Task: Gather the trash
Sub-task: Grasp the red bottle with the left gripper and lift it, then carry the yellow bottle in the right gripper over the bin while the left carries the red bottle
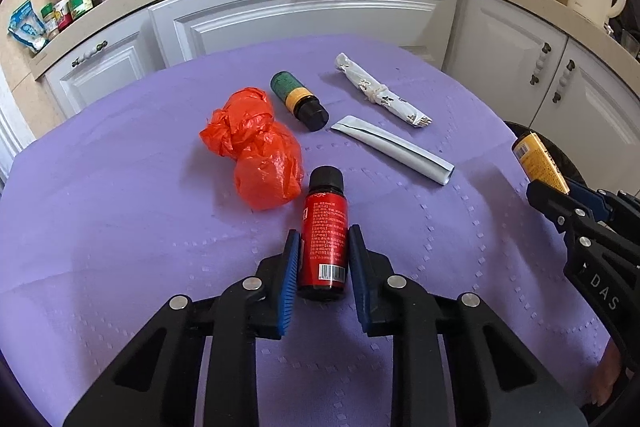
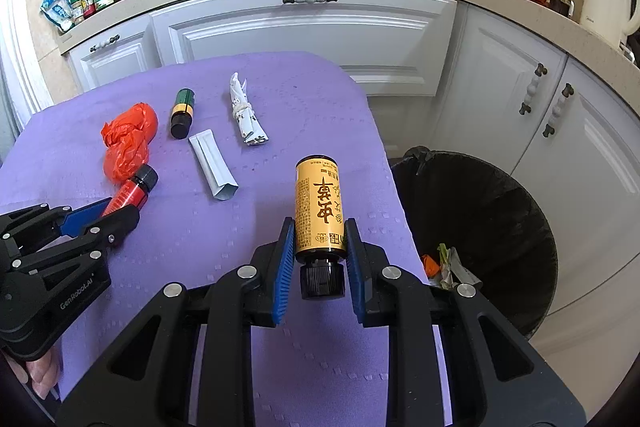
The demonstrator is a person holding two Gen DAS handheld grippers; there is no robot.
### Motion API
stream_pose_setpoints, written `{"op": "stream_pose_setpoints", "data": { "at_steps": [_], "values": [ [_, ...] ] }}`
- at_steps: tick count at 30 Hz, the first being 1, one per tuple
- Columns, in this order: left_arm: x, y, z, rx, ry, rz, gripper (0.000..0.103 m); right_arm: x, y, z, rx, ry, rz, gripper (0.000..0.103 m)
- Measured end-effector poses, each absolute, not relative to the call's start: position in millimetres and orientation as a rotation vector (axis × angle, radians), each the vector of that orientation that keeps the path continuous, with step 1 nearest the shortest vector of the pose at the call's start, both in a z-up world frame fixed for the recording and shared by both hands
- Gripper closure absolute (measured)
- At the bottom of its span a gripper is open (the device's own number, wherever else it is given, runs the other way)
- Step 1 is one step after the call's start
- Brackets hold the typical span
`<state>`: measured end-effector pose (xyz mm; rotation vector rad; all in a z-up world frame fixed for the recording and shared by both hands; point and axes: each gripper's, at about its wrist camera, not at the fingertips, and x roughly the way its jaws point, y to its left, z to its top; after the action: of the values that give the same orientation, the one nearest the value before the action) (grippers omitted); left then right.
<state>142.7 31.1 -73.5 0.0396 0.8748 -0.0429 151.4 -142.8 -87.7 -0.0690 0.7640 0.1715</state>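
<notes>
My left gripper [image 1: 323, 259] clamps a red-labelled bottle [image 1: 325, 223] with a black cap, lying on the purple cloth [image 1: 120, 227]. My right gripper [image 2: 319, 251] grips a yellow-labelled dark bottle [image 2: 319, 205], cap toward me, near the black-lined bin [image 2: 500, 211].

purple tablecloth [image 1: 120, 227] | orange bag [image 1: 252, 147] | green bottle [image 1: 298, 99] | paper rolls [image 1: 380, 91]
</notes>
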Motion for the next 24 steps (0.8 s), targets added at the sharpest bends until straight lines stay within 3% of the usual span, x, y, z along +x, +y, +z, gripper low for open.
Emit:
{"op": "stream_pose_setpoints", "data": {
  "at_steps": [24],
  "values": [
    [134,-18,-29,0.058,0.704,-0.169,0.078,135,-200,-64,-0.004,0.686,0.009,0.079]
  ]
}}
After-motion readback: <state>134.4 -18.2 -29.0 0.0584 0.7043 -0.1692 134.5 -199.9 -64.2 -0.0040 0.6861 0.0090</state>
